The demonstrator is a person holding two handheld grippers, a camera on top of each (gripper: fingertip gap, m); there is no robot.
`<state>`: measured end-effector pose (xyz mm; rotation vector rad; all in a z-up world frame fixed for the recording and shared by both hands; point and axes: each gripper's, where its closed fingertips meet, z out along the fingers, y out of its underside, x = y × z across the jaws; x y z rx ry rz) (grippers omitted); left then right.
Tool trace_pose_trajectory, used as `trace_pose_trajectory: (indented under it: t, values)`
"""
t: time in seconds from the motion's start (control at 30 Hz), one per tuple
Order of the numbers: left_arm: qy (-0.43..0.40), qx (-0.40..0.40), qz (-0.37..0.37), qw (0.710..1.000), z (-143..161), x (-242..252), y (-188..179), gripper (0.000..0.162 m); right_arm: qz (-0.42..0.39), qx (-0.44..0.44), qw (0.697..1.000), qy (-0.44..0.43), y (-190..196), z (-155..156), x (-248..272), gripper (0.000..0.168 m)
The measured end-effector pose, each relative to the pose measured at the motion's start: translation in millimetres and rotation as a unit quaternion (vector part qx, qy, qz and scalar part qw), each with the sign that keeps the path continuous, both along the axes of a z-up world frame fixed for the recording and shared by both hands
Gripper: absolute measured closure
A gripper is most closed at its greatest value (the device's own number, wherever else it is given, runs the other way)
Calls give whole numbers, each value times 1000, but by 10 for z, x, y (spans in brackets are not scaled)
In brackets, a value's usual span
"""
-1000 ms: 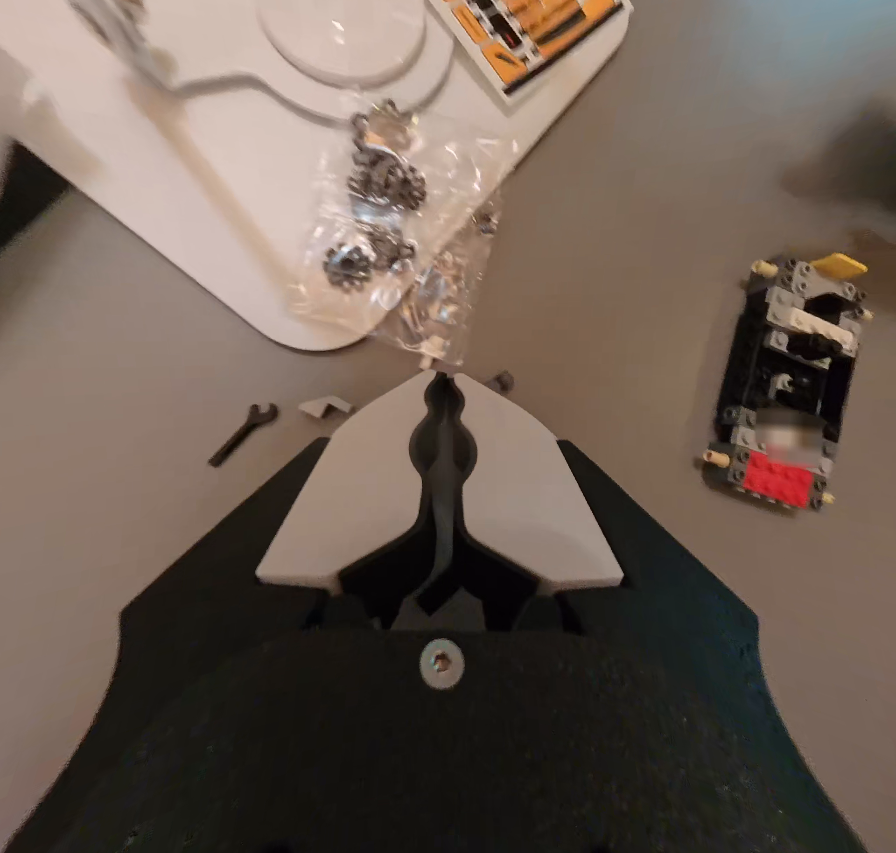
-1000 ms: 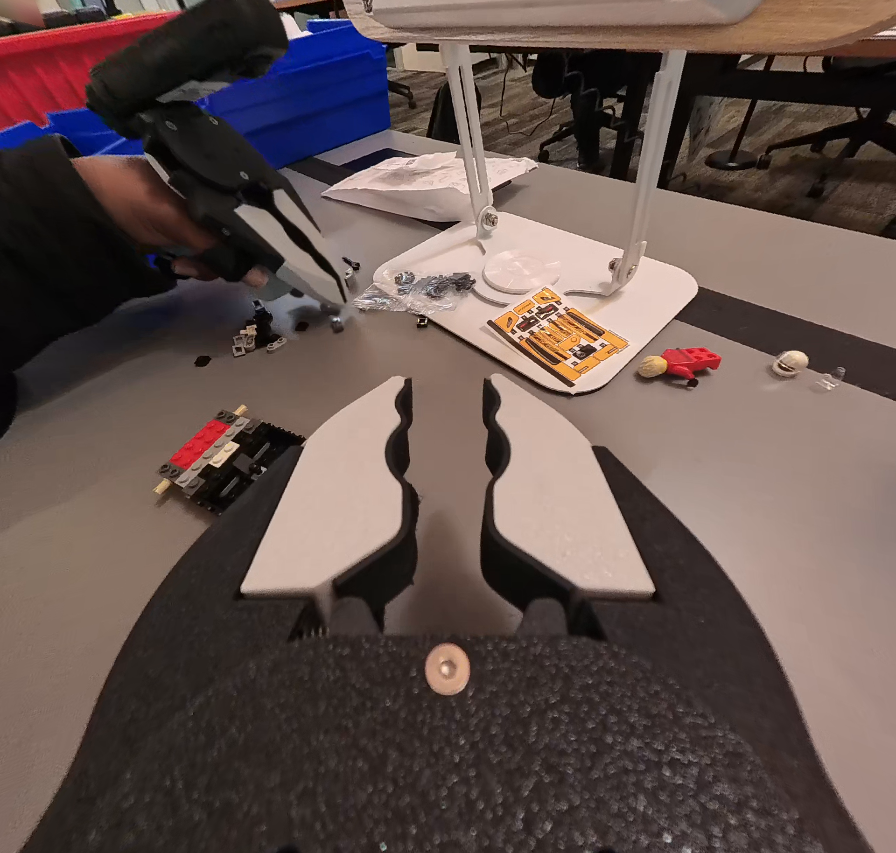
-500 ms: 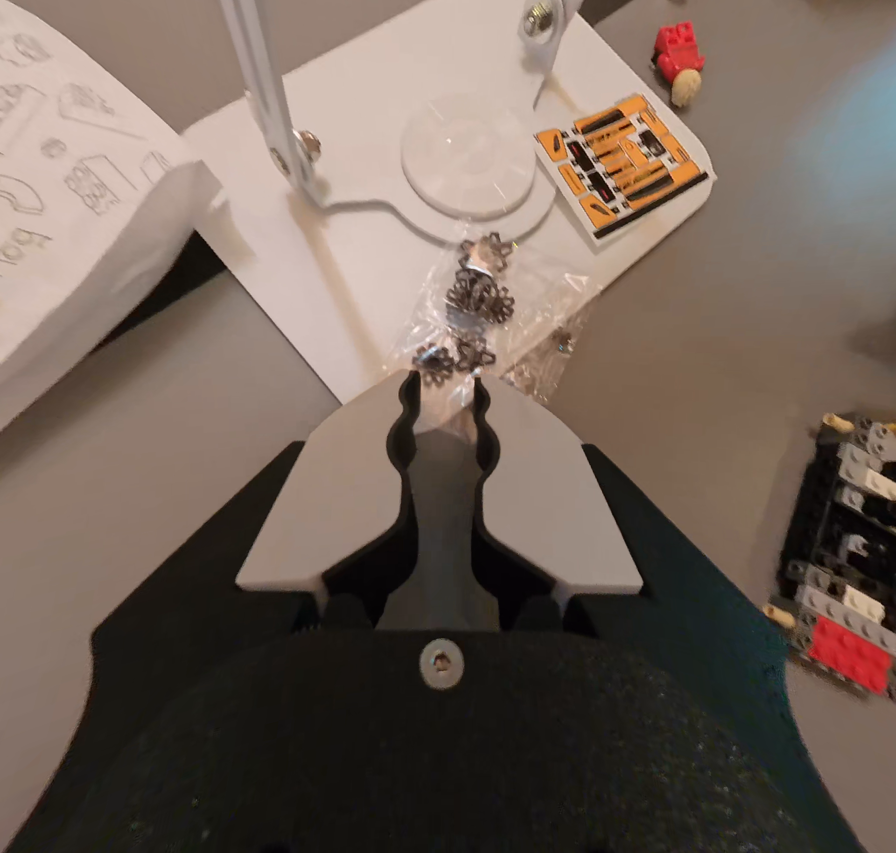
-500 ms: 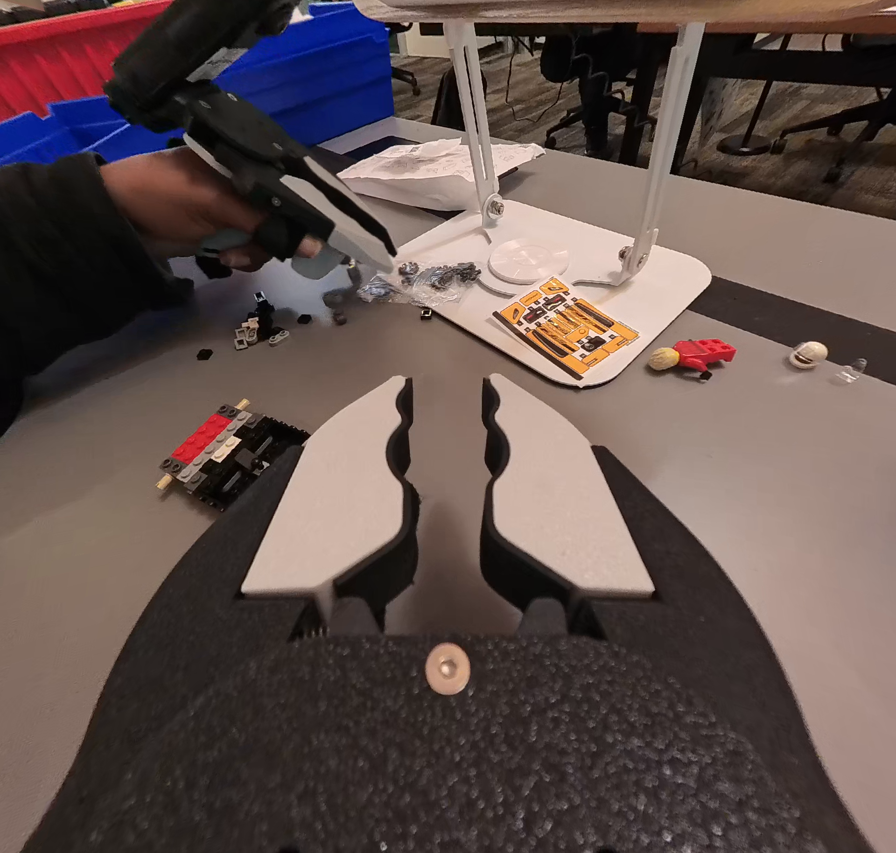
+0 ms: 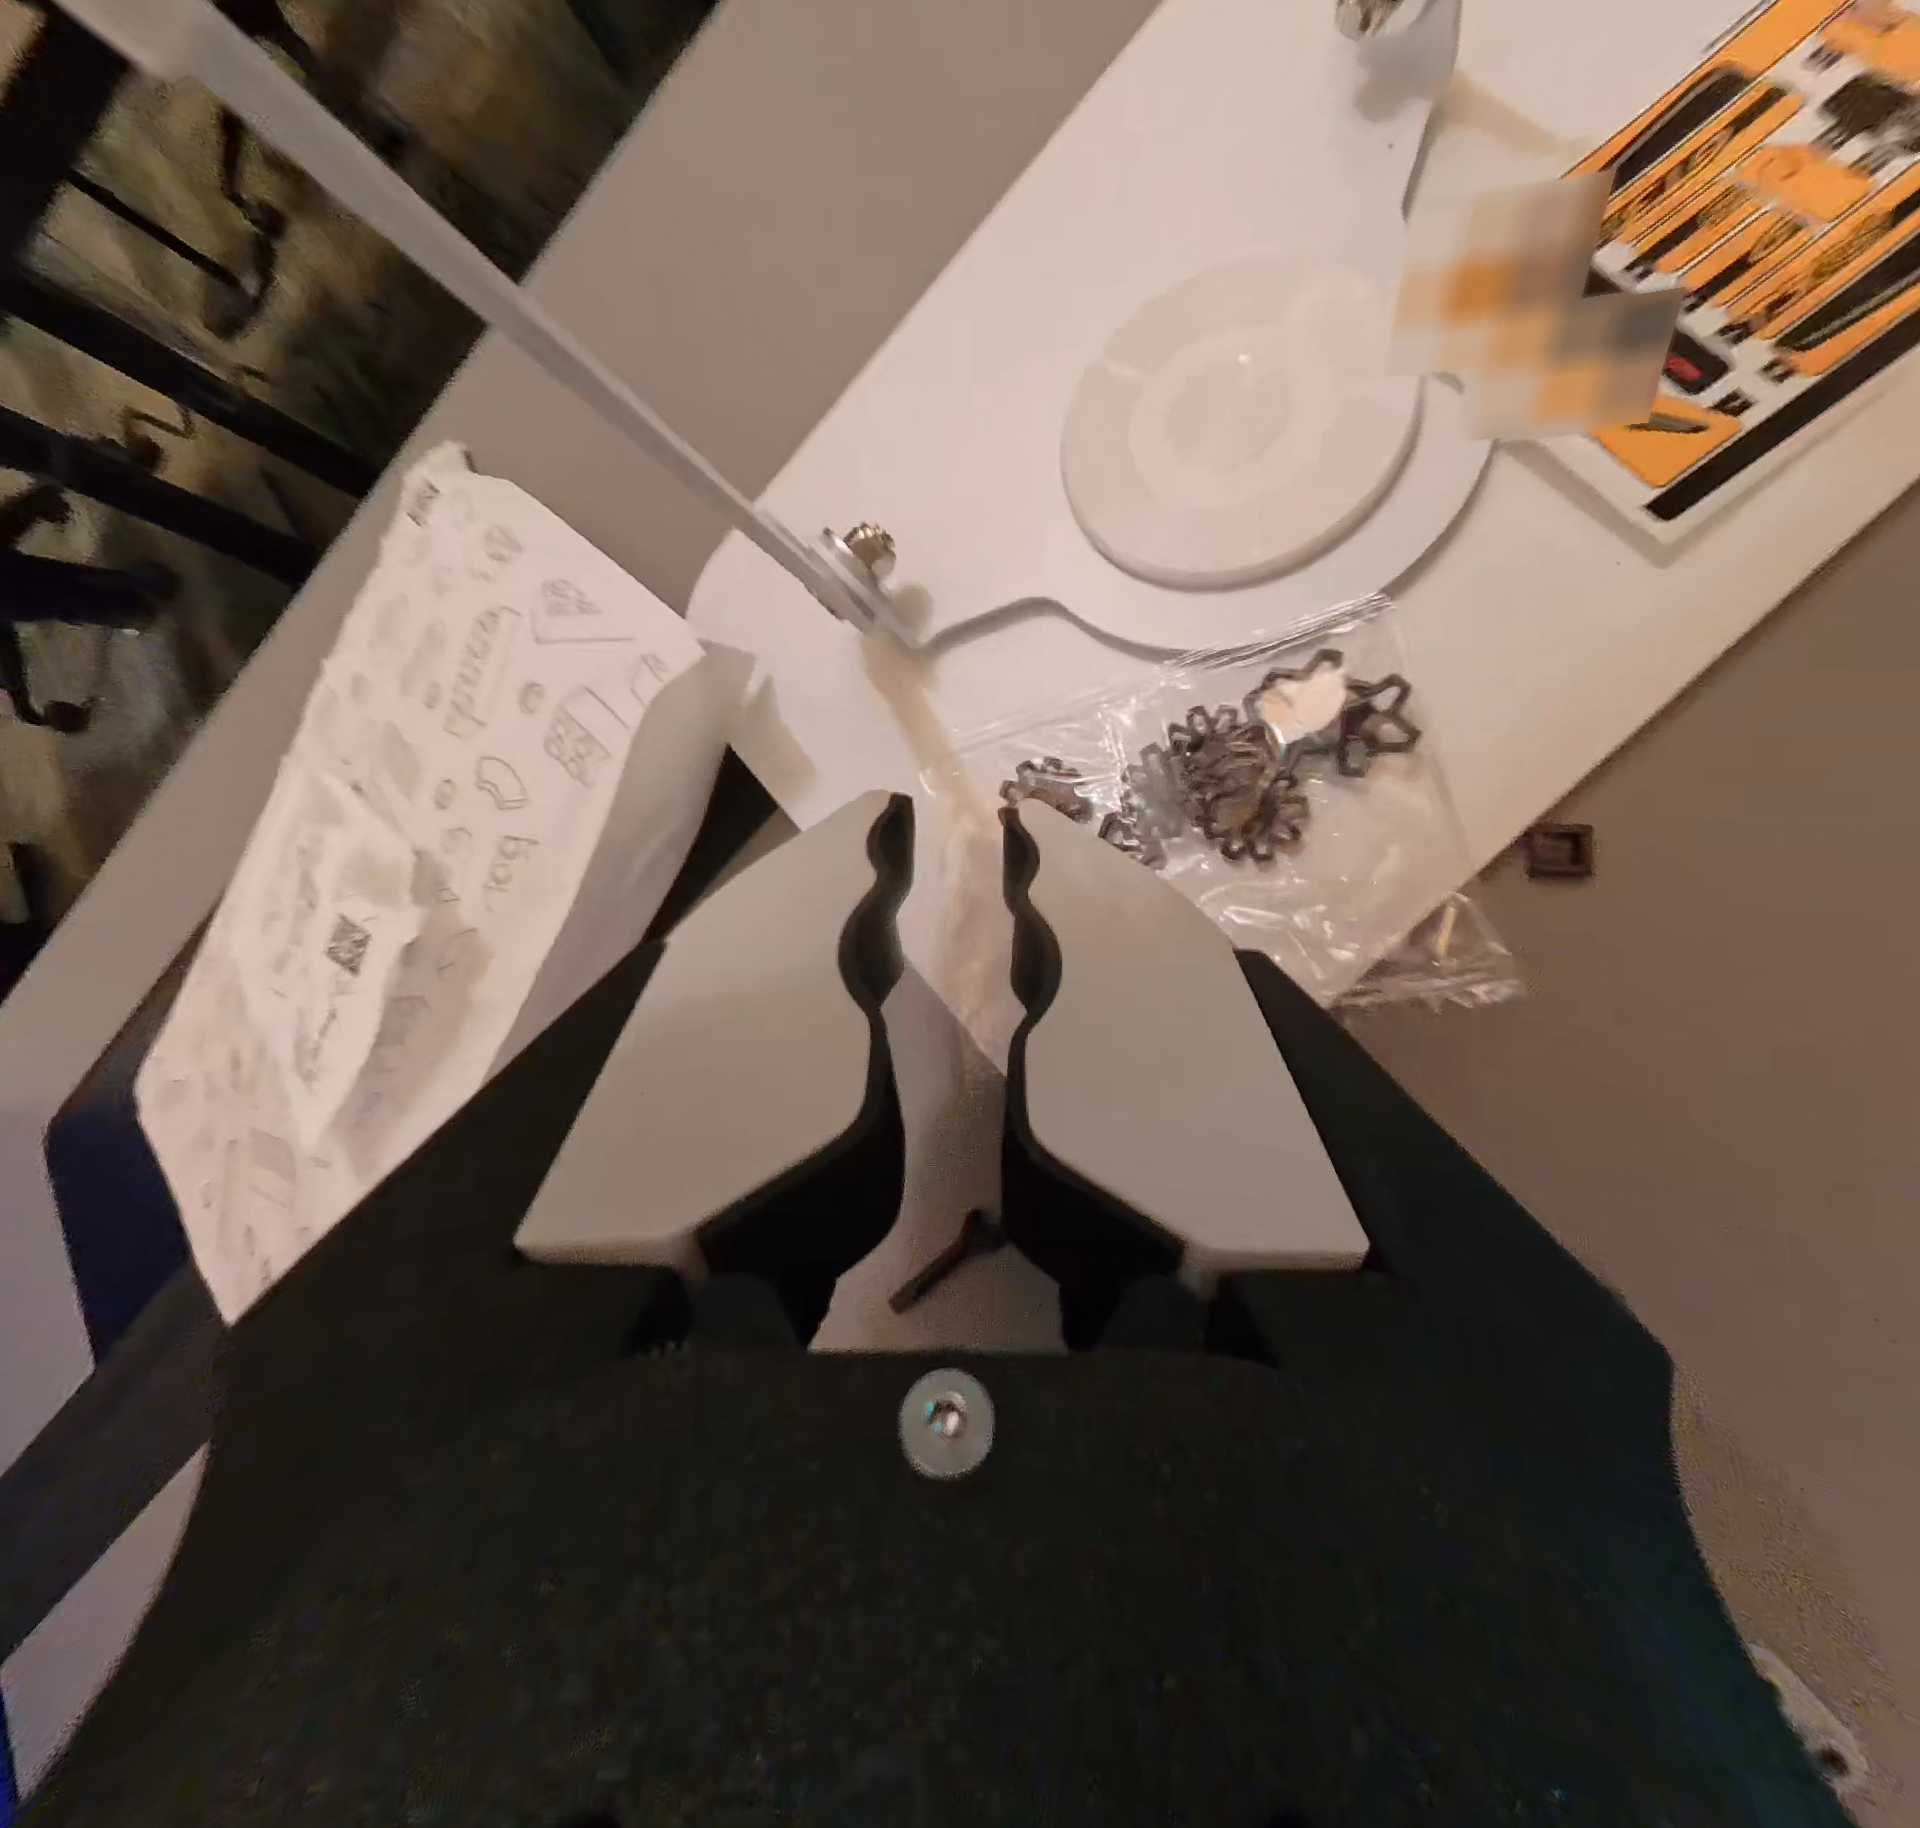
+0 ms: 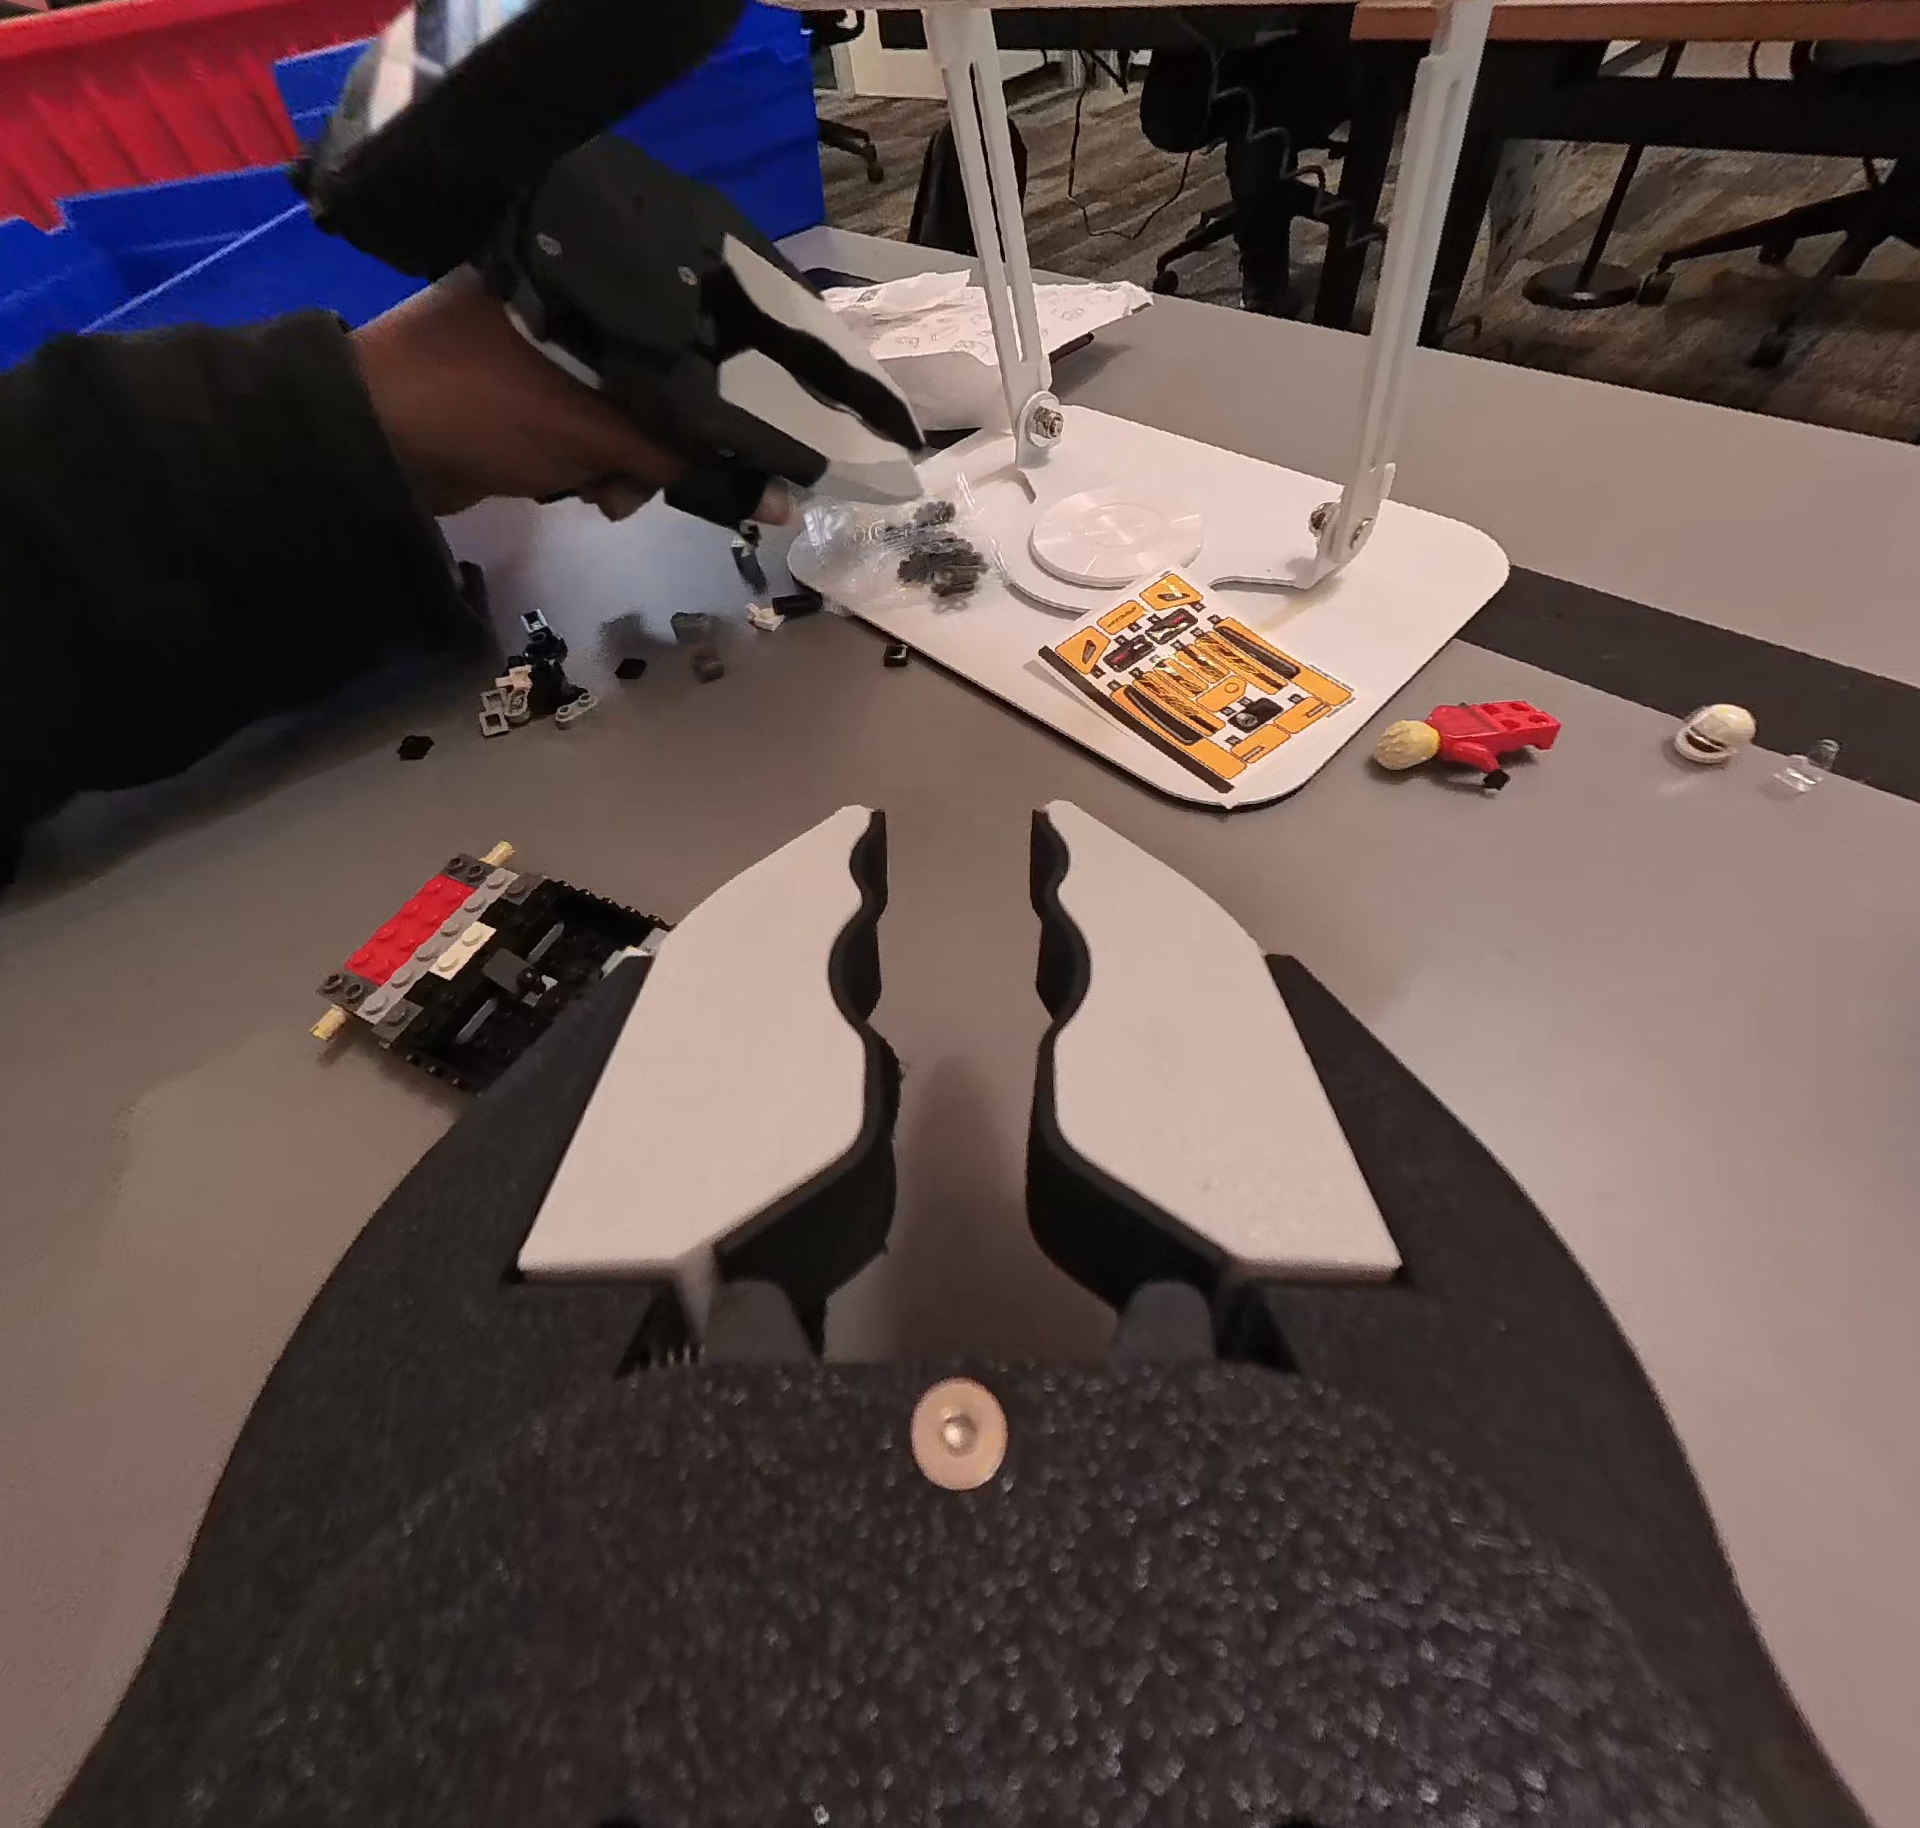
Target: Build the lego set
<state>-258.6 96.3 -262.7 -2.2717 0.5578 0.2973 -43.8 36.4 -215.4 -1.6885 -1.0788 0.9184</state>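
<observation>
Lego chassis partly built, flat on table; bagged parts, stickers, minifigure unused. Left gripper parted above bag; right gripper parted, empty.

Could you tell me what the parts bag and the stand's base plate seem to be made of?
Parts bag: thin clear plastic film, judging by its glossy crinkles and the dark pieces showing through. Base plate: probably white-painted metal, smooth, matte and bolted, though plastic is possible.

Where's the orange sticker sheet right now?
In the right wrist view, the orange sticker sheet lies on the white stand base's near corner, left of the red minifigure.
</observation>
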Motion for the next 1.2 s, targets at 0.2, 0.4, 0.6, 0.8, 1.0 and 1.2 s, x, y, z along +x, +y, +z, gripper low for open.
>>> trace_pose_trajectory:
  t: [0.2, 0.4, 0.6, 0.8, 1.0, 1.2]
  values:
    - [-135, -57, -18, 989, 118, 285, -505, 149, 6, -6, 1000, 6, -22, 21, -16, 143]
    - [-165, -134, -8, 977, -149, 418, -668, 133, 6, 1, 1000, 4, -39, 38, -5, 143]
    - [-126, -146, 5, 981, -184, 387, -684, 154, 9, -8, 1000, 3, -42, 27, -4, 143]
    - [-140, -175, -6, 975, -188, 452, -974, 154, 12, -7, 1000, 1, -55, 27, -4, 143]
    - [-179, -147, -4, 973, 12, 393, -1118, 147, 16, -6, 1000, 7, -77, 61, -9, 143]
    - [-160, -61, 108, 979, -27, -253, -747, 125, 20, -5, 1000, 3, -89, 48, -23, 143]
